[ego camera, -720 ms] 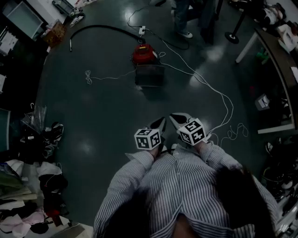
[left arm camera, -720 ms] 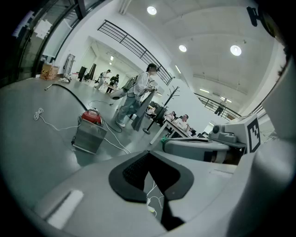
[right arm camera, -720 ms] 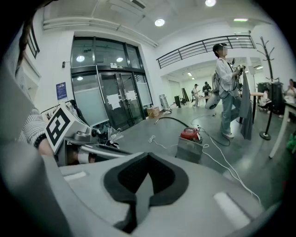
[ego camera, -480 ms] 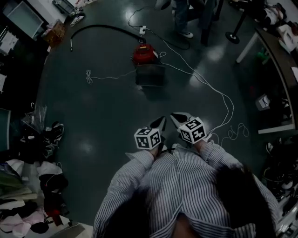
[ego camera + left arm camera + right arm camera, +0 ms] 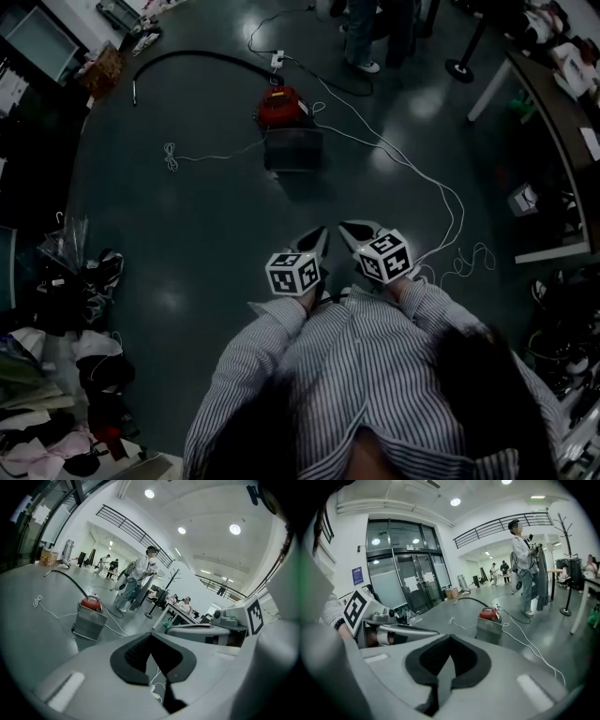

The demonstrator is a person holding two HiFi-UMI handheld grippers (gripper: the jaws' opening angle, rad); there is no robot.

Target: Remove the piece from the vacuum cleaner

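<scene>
The vacuum cleaner (image 5: 286, 131) stands on the dark floor well ahead of me, a red top on a grey metal drum. Its black hose (image 5: 187, 58) arcs away to the left. It also shows in the left gripper view as the vacuum cleaner (image 5: 89, 618) and in the right gripper view as the vacuum cleaner (image 5: 490, 625). My left gripper (image 5: 322, 234) and right gripper (image 5: 346, 228) are held side by side near my chest, far short of it. Both are shut with nothing between the jaws, left gripper (image 5: 151, 637) and right gripper (image 5: 450, 639).
A long white cable (image 5: 441, 192) runs across the floor from the vacuum to my right. A coiled white cord (image 5: 172, 153) lies left of it. A person (image 5: 370, 28) stands behind the vacuum. A table (image 5: 562, 122) is at right, heaped clothes and bags (image 5: 66, 281) at left.
The whole scene has shifted slightly in the head view, with vacuum and grippers a little higher and further left. Both grippers stay shut and side by side.
</scene>
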